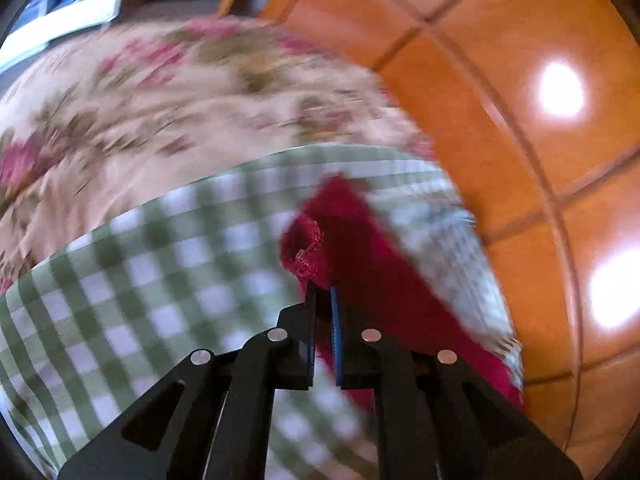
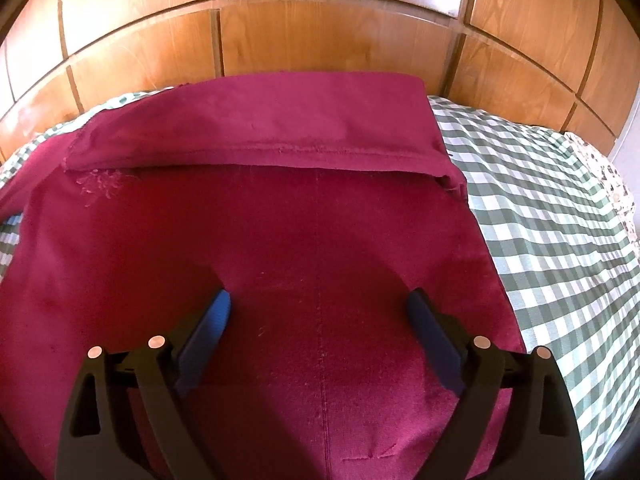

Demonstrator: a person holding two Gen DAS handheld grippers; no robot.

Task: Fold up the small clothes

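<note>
A dark red velvet garment [image 2: 280, 240] lies spread on a green-and-white checked cloth [image 2: 540, 208], its far part folded over toward me. My right gripper [image 2: 320, 312] hovers just over its middle, fingers wide open and empty. In the left wrist view my left gripper [image 1: 323, 292] is shut on an edge of the red garment [image 1: 360, 248], holding a bunched corner lifted above the checked cloth [image 1: 160, 260]. That view is blurred by motion.
A wooden panelled headboard [image 2: 320, 28] stands right behind the garment and also shows in the left wrist view [image 1: 520, 80]. A floral bedspread [image 1: 160, 100] lies beyond the checked cloth. The bed edge drops off at the right [image 2: 608, 360].
</note>
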